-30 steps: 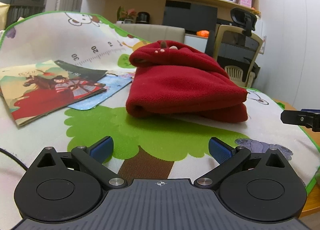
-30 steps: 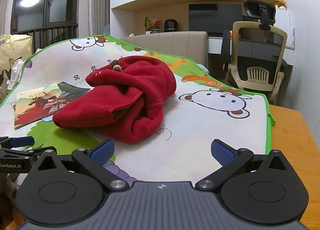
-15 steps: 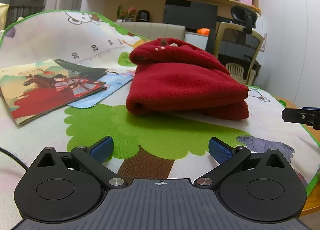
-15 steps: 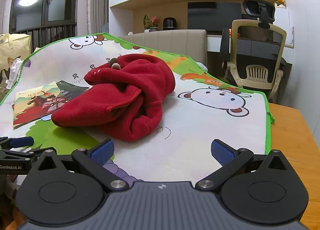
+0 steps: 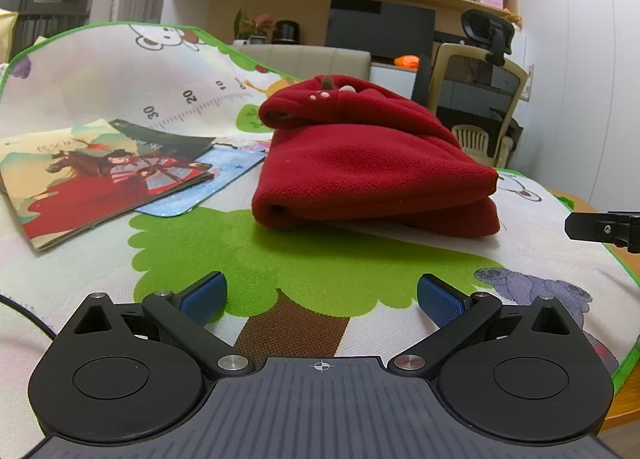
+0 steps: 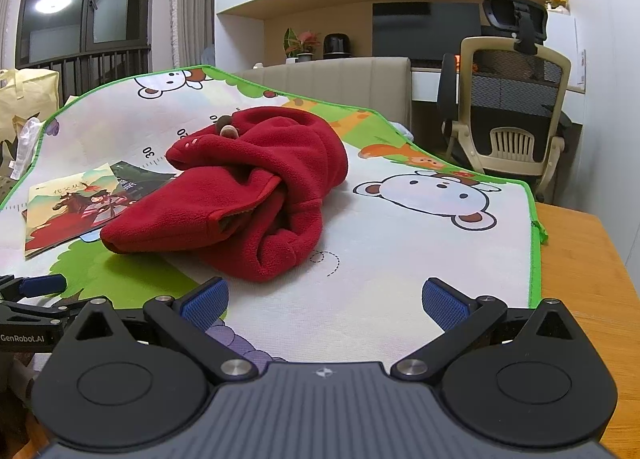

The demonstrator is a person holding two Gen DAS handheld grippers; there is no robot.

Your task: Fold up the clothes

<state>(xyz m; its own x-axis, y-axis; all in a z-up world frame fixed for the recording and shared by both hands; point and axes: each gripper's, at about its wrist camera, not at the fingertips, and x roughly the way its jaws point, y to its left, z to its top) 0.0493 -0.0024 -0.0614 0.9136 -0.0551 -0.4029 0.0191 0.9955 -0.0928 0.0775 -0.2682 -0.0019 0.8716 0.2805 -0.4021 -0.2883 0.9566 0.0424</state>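
Closest to me, my left gripper hangs low over the mat with its fingers spread wide and nothing between them. My right gripper is the same: fingers wide apart, empty, hovering above the white part of the mat near the bare wooden counter edge.

Just beyond both grippers lies the red fleece, bunched into a thick, loosely folded bundle on the mat, apart from both sets of fingers. From the right view its near end gapes open in rolled layers, and a sleeve or hem seems tucked inside; I cannot tell which. Small decorations sit on its top, at the far side.

To the left of the fleece, a picture book rests on the mat, with a blue card under its corner close to the garment.

My worry is the thickness: if I pinch only the top layer, I judge the bundle will unroll and the fold will be lost. If I drag it leftward, it could push the book and card along or catch on them. A low approach may also snag the mat and wrinkle it.

Farther back stand a sofa and an office chair.
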